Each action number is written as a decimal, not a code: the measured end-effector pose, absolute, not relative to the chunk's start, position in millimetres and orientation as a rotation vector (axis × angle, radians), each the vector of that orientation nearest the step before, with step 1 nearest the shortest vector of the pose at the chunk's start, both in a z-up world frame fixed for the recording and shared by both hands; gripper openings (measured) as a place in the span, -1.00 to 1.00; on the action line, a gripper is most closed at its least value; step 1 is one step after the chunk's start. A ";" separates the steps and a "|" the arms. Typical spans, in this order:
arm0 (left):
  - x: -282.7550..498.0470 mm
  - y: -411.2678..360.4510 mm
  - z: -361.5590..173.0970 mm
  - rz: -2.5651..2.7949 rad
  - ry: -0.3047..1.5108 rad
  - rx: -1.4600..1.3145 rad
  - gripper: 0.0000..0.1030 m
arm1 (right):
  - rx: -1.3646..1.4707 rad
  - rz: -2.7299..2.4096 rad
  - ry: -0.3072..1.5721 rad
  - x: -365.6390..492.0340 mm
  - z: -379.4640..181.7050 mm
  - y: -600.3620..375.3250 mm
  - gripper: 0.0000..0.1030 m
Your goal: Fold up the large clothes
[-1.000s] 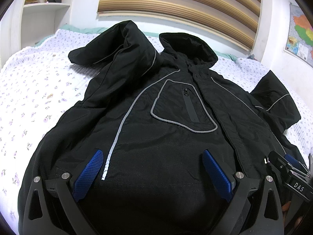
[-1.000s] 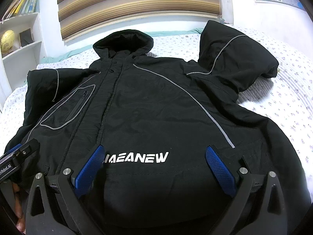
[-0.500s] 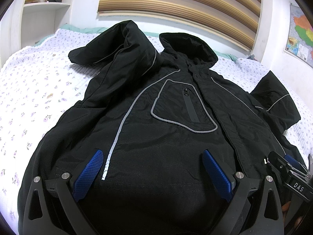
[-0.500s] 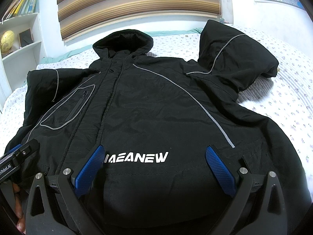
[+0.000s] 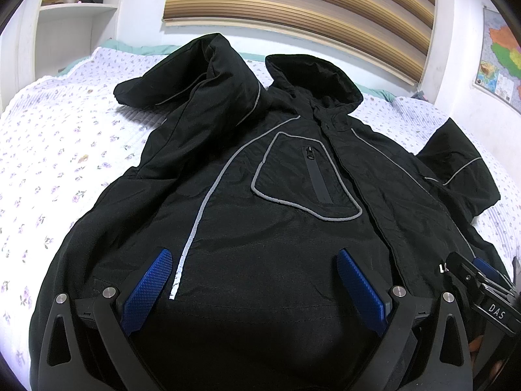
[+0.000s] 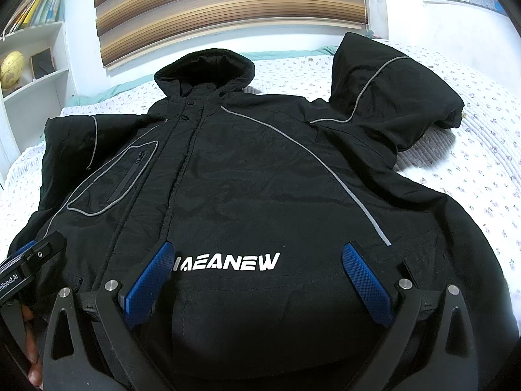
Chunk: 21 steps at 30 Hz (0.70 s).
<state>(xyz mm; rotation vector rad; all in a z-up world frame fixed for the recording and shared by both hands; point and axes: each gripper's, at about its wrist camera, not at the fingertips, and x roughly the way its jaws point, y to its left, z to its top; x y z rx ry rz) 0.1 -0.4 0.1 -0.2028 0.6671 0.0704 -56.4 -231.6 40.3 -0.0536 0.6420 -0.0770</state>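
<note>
While the black hooded jacket (image 5: 260, 195) lay face up and spread across the flower-print bedspread (image 5: 58, 150), we held both tools over its hem with nothing between their pads. Our left gripper (image 5: 254, 280) stood with its jaws wide apart above the lower front panel, just beside the grey reflective piping (image 5: 195, 228); our right gripper (image 6: 260, 273) was likewise released, its blue pads (image 6: 364, 280) flanking the white chest lettering (image 6: 228, 262). Neither tool appeared to pinch cloth, though whether the pads touched the fabric could not be told. We judged the folding barely begun: the body lay unfolded, the hood (image 6: 205, 71) rested at the far end, and both sleeves (image 6: 390, 91) were bunched outward near the shoulders rather than laid across the front. What remained, in our estimate, was the whole sequence: bringing the sleeves inward, folding the sides, and doubling the hem toward the collar.
</note>
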 end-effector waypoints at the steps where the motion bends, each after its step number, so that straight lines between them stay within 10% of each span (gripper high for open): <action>1: 0.0 -0.5 0.1 0.070 0.667 -0.203 0.96 | -0.053 -0.077 0.642 -56.5 40.3 -231.7 1.00; 10: -1.9 6.3 13.9 0.025 0.719 -0.254 0.96 | -0.063 -0.089 0.647 -56.7 44.6 -229.3 1.00; 21: 0.1 120.6 166.2 -0.115 0.722 -0.301 0.96 | -0.017 0.171 0.672 -52.2 152.7 -151.8 1.00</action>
